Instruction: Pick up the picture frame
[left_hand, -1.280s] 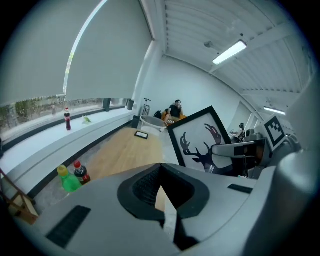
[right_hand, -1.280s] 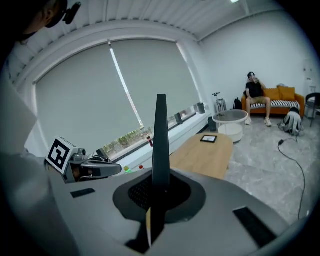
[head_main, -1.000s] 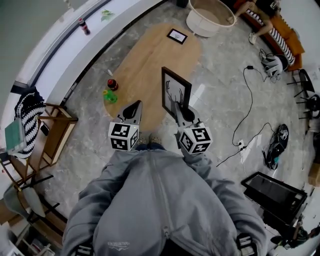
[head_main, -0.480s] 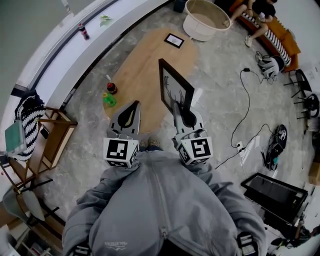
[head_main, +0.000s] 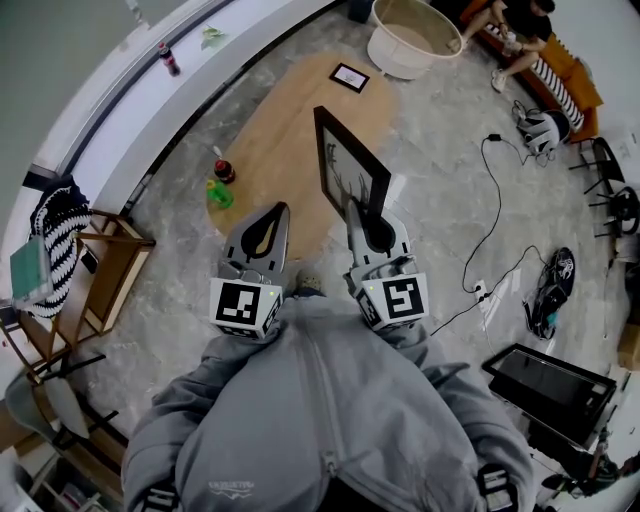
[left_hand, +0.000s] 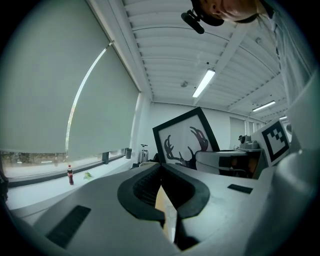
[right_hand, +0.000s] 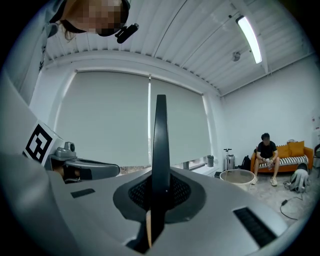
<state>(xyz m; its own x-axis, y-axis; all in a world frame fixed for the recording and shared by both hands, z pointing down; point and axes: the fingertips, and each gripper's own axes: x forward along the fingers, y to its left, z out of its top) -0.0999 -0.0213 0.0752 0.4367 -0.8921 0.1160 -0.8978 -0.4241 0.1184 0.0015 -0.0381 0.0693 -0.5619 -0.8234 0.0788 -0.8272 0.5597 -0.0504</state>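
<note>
Picture frame (head_main: 350, 172), black-rimmed with a dark antler print on white, stands nearly upright in the head view. It is held off the oval wooden table (head_main: 290, 125) with its lower edge pinched in the right gripper (head_main: 361, 214). The left gripper (head_main: 277, 211) hangs beside it to the left, apart from the frame, with its jaws pressed together. A small dark frame (head_main: 349, 77) lies flat at the table's far end, and a white round tub (head_main: 415, 35) sits on the floor beyond it.

In the left gripper view, the left gripper (left_hand: 161, 165) has its two dark pads meeting at the tips with nothing between them. The picture frame (left_hand: 187, 142) shows face-on, tilted, above the grey body of the other gripper. A cola bottle (left_hand: 70, 175) stands on the windowsill (left_hand: 35, 187) at the left.

In the right gripper view, the picture frame (right_hand: 160, 145) appears edge-on as a thin black upright strip. The right gripper (right_hand: 159, 175) is clamped on its bottom. A person (right_hand: 265, 157) sits on an orange sofa (right_hand: 292, 152) at the far right.
</note>
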